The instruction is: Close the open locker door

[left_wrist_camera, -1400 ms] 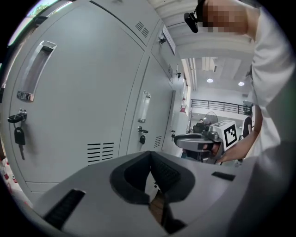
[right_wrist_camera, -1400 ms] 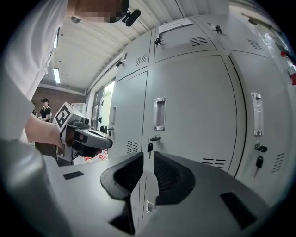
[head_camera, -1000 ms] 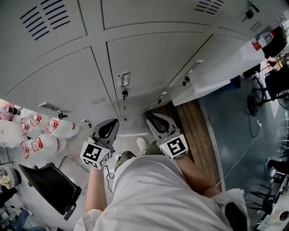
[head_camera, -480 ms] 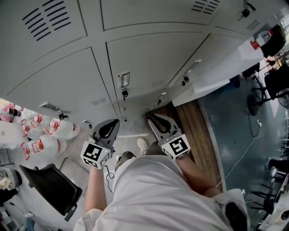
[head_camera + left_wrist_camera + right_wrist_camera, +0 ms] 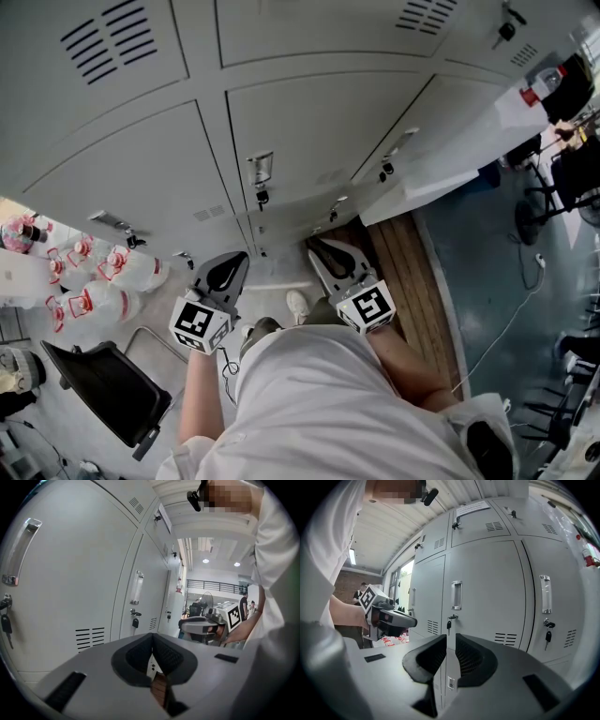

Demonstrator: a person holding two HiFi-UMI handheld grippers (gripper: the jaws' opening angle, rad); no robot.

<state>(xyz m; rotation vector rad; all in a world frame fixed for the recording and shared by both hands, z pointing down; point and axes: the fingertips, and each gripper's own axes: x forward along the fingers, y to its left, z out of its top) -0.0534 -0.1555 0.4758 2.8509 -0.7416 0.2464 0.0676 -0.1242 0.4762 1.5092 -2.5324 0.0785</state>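
Rightward, grey locker door stands ajar; left claw clenched, right claw just narrowed, slightly parted, empty.

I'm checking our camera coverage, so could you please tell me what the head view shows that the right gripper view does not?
Only the head view shows the black chair, a white shoe and the wooden strip underfoot. Only the right gripper view shows the ceiling, a distant person and a paper label on a top locker. Both show the grey lockers, the left gripper and the bottles. The head view shows a door standing open at right; whether the other view catches it I cannot tell.
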